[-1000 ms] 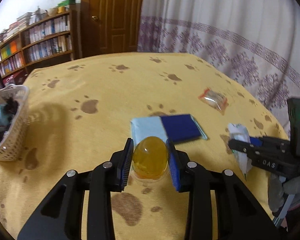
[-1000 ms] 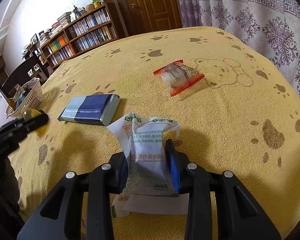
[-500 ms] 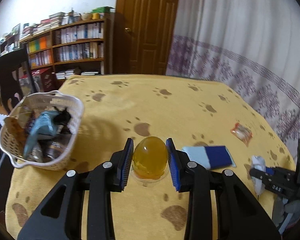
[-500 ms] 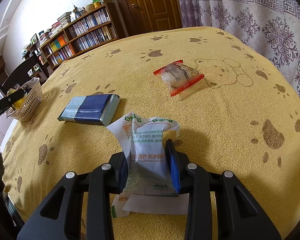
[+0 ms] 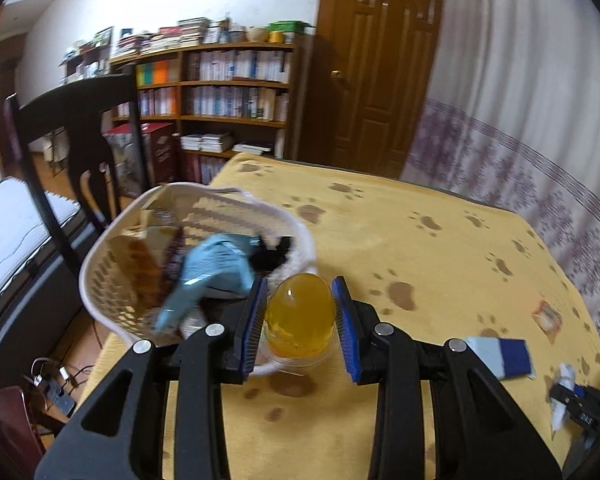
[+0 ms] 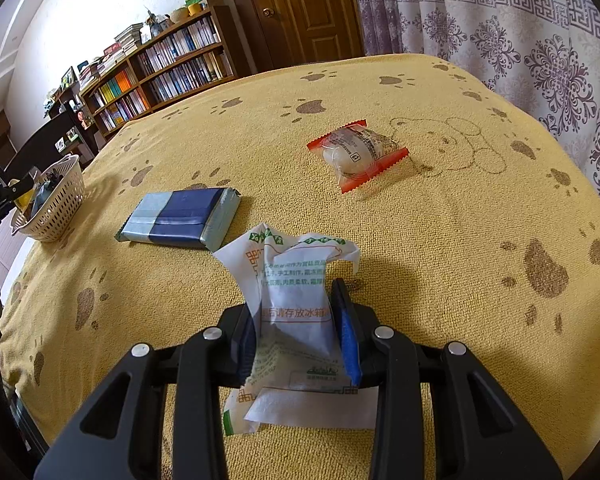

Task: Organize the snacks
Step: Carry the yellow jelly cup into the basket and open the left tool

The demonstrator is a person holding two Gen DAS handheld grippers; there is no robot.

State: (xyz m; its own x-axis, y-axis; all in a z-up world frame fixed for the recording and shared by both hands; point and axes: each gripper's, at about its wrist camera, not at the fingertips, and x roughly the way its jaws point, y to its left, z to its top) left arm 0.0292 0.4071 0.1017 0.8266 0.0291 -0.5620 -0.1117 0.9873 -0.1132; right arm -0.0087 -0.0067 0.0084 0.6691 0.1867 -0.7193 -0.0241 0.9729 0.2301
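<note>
My left gripper (image 5: 300, 320) is shut on a yellow jelly cup (image 5: 300, 318), held over the near rim of the white basket (image 5: 100, 280), which holds several snack packs. My right gripper (image 6: 298, 320) is shut on a white snack packet (image 6: 292, 304) with green and orange print, low over the yellow cloth. A blue wrapped bar (image 6: 180, 218) lies ahead to its left, and a red-edged clear pack (image 6: 358, 152) lies farther ahead. The basket (image 6: 56, 204) and the left gripper (image 6: 8, 192) show small at the far left of the right wrist view.
The table is covered by a yellow paw-print cloth (image 6: 440, 220). A dark chair (image 5: 72, 136) stands just behind the basket at the table's left edge. A bookshelf (image 5: 228, 92) and wooden door (image 5: 380, 72) are beyond. A patterned curtain (image 6: 540, 40) hangs along the right side.
My left gripper has carried the jelly cup leftward from near the blue bar to the basket's rim. The right gripper and its white packet have stayed still.
</note>
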